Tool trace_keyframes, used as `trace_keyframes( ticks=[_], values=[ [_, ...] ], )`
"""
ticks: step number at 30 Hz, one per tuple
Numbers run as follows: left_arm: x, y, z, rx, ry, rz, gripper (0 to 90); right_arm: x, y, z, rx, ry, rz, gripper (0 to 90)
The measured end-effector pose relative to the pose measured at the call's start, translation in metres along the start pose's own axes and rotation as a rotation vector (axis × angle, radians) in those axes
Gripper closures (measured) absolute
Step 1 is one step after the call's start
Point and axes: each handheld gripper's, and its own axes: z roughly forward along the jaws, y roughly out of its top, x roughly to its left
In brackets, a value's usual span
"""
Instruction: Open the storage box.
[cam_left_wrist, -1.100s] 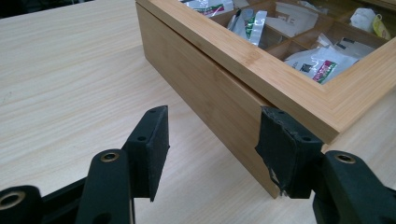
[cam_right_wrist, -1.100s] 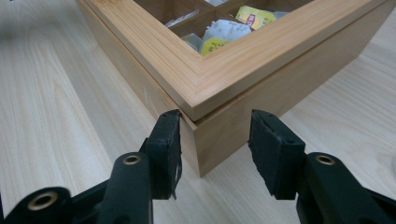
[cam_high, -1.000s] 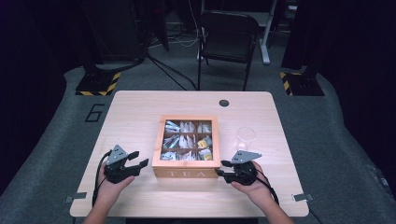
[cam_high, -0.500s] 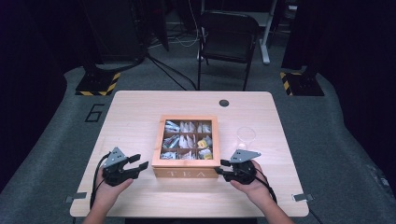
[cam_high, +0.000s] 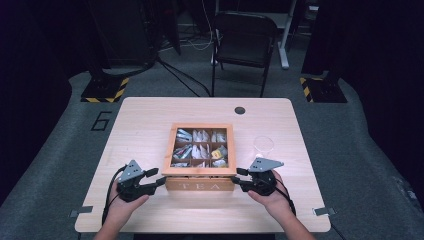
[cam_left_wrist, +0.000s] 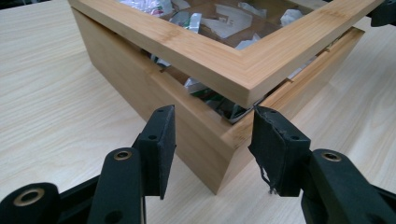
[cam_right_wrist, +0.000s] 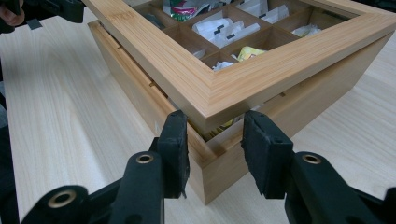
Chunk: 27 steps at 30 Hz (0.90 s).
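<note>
The tea box (cam_high: 200, 155) sits mid-desk (cam_high: 140, 130), its glass-paned lid (cam_left_wrist: 219, 56) raised a crack above the base at the front. The left claw (cam_left_wrist: 212, 135) and right claw (cam_right_wrist: 215, 140) are both spread, each at a front corner, holding nothing. Opening seems in hand; next, the lid likely needs an even lift from both corners.

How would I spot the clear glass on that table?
Find the wooden tea box in the middle of the light wood table. Just right of it, beyond the right gripper, stands a small glass. It is see-through and empty, unlike the dark round hole farther back.
</note>
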Motion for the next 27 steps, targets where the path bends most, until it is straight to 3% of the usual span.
trace_keyframes(
  ticks=[3, 9, 15, 18, 27],
  values=[
    [-0.003, 0.001, 0.004, -0.02, -0.001, -0.022, 49.6, 0.0, 0.0, 0.0, 0.0, 0.0, 0.002, 60.6],
    [-0.007, 0.004, 0.01, -0.005, -0.019, -0.007, 49.1, 0.0, 0.0, -0.001, 0.0, 0.0, 0.001, 60.8],
    [-0.01, 0.008, 0.013, -0.025, -0.016, -0.014, 49.7, 0.0, 0.0, -0.001, 0.0, -0.001, -0.001, 60.8],
    [-0.009, 0.01, 0.012, -0.032, -0.025, -0.043, 49.9, 0.0, 0.001, -0.001, -0.005, 0.002, 0.006, 61.0],
    [-0.01, 0.015, 0.011, -0.008, -0.009, -0.02, 49.8, 0.0, 0.0, -0.002, -0.016, 0.003, 0.003, 60.2]
  ],
)
